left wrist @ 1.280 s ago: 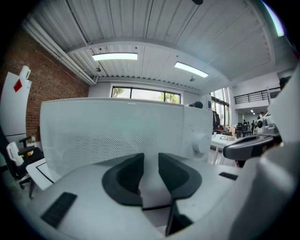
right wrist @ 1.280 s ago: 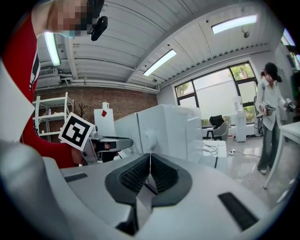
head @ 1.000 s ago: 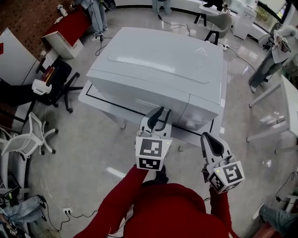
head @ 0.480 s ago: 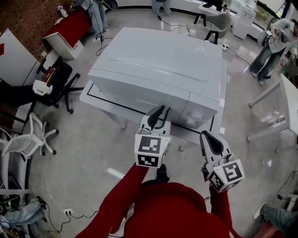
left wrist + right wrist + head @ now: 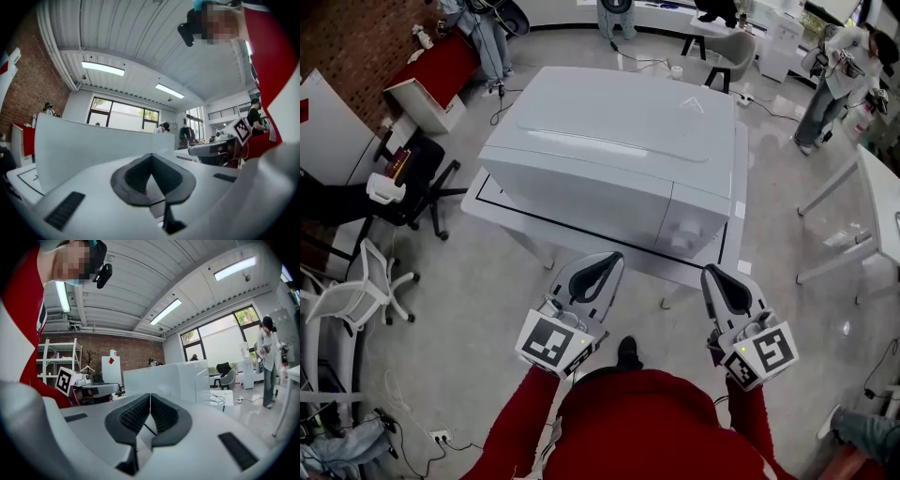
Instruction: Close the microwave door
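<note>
At my nine o'clock an office chair [image 5: 417, 173] stands well apart from the work and is no worry. My left gripper [image 5: 598, 270] hangs off the table [image 5: 499, 208] edge at about six o'clock from the microwave [image 5: 619, 131]. Its jaws are pressed together with nothing between them, and it touches nothing. The microwave sits at my twelve o'clock, and its door [image 5: 577, 192] looks flush with the front face, so I judge the closing done or nearly so. The risk is that I cannot see a latch from up here: the door may only be resting to, and could swing out again. If I go back in to press it, a hard jab from the closed tips could skid the whole unit across the table. My right gripper [image 5: 719, 284], at five o'clock from the microwave, has its jaws closed on nothing too and hangs clear of the table. A person [image 5: 834, 70] stands far off at two o'clock.
</note>
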The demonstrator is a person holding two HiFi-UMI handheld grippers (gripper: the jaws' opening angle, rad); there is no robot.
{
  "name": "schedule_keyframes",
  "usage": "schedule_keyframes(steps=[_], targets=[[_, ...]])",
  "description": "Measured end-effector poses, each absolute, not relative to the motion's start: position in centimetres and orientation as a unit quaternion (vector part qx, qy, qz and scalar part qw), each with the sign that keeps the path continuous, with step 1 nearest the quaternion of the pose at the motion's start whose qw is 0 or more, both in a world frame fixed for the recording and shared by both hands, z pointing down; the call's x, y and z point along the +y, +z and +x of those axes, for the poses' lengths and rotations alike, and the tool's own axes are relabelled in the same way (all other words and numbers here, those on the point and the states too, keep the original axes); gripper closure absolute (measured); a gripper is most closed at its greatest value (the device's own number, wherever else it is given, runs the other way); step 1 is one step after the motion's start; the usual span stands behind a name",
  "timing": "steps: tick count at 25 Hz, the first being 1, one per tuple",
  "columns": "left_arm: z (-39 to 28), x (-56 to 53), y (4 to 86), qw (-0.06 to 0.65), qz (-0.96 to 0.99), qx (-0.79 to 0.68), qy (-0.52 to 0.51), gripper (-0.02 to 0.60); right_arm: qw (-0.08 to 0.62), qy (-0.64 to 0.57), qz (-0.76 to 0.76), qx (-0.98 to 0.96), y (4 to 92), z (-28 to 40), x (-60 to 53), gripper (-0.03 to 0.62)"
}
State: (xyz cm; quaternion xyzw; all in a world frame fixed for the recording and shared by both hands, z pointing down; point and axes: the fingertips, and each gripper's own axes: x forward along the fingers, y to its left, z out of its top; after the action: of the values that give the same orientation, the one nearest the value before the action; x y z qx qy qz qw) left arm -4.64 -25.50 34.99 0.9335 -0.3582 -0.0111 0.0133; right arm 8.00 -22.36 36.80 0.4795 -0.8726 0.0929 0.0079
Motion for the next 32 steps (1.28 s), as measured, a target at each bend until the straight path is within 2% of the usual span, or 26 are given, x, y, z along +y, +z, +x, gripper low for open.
schedule_keyframes(steps=[6,10,14,32], targets=[[-6.5,-21.7,36.2,0.014,0.938,-0.344,0.023,0.571,-0.013,0.09,0.456,-0.885,36.3,7.0,-20.6,0.579],[-7.3,-20.6,35.6,0.038,0.931,-0.363,0.001,0.571,-0.019,0.082,0.45,-0.889,36.0,6.9,-19.5,0.58],[-8.3,-20.1,36.6,0.026,0.928,-0.371,0.028,0.572,-0.042,0.055,0.448,-0.891,34.8,6.3,-19.1,0.58],[-8.8,-19.4,37.1,0.04,0.92,-0.389,0.031,0.571,-0.035,0.048,0.443,-0.894,35.4,5.6,-18.7,0.582]])
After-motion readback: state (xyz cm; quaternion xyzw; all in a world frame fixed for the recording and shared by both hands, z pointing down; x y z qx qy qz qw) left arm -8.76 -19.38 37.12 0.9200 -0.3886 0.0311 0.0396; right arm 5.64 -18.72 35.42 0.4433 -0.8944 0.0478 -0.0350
